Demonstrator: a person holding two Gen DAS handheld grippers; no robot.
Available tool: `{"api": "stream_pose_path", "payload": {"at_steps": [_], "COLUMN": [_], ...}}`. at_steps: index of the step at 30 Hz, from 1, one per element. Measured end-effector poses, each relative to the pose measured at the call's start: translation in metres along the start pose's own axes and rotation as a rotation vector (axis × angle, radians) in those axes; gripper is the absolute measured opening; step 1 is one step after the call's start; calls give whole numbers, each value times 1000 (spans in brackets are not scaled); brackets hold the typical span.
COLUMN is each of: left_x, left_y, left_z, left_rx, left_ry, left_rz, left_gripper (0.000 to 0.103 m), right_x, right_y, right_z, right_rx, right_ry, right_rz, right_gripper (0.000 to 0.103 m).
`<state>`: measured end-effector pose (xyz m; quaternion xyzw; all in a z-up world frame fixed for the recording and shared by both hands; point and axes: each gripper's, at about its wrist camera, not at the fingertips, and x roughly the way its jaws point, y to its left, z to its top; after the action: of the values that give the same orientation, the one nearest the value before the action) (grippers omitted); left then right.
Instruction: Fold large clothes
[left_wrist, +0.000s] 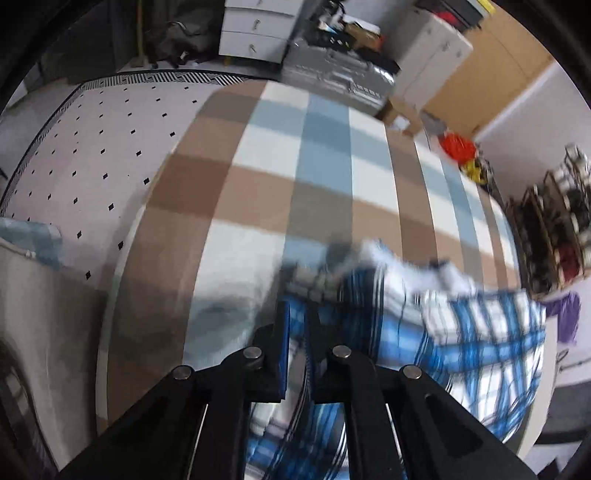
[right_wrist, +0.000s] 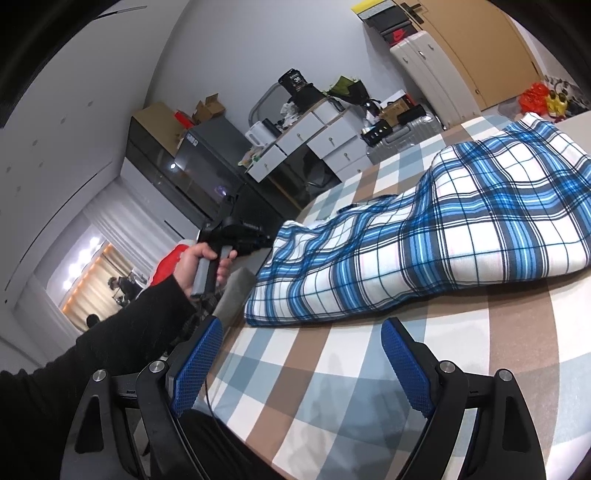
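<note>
A blue, white and black plaid garment (right_wrist: 436, 229) lies bunched on a bed with a brown, blue and white checked cover (right_wrist: 351, 391). My left gripper (left_wrist: 297, 317) is shut on an edge of the garment (left_wrist: 424, 332) and holds it above the cover; the view is blurred. In the right wrist view the left gripper (right_wrist: 240, 236) is held in a hand at the garment's left end. My right gripper (right_wrist: 299, 354) is open and empty above the cover, in front of the garment.
A white rug with black diamonds (left_wrist: 92, 155) lies on the floor left of the bed. White drawers (right_wrist: 325, 140), suitcases (right_wrist: 402, 133) and boxes stand beyond the bed's far end. Shoe racks (left_wrist: 554, 229) are at the right.
</note>
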<state>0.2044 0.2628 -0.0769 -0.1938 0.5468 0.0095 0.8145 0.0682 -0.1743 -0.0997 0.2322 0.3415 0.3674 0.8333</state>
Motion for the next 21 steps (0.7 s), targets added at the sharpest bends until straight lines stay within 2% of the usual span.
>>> {"api": "stream_pose_path", "payload": {"at_steps": [3,4,6,7,8,10,13,16,19,21], "left_x": [-14,-26,-38,-47,-54,-59,-49,-27,1,12], "left_y": [2,2,-3,-7,-12,-25,-50,-70,-73,-68], "left_z": [-19,-28,-38,-47,-57,-71,-81,-85,-89,-95], "left_rx": [-23,-40,-25,-11,-5,20,87,143,132,105], "left_ry": [-18,-55,-96,-126,-154,-172,-114,-74,-16,16], "left_rz": [-9,-28,-72,-104,-136,-187,-245,-218,-168,-148], "left_gripper": [3,4,30,68,92,93,93,93,93,93], "right_x": [-2,-3,-4,-4,-4,-4,-5,6,45,76], "right_y": [1,1,0,-2,-3,-5,-4,-3,-6,-15], "right_z": [0,-1,-2,-2,-2,1,17,47,90,107], "right_rx": [-10,-15,-16,-12,-7,-7,-25,-87,-216,-239], "right_ry": [-5,-7,-8,-6,-8,-16,-33,0,106,190], "right_rz": [-11,-18,-44,-60,-80,-141,-279,-410,-580,-644], "right_gripper": [89,89,91,94,95,96,99,100,100,100]}}
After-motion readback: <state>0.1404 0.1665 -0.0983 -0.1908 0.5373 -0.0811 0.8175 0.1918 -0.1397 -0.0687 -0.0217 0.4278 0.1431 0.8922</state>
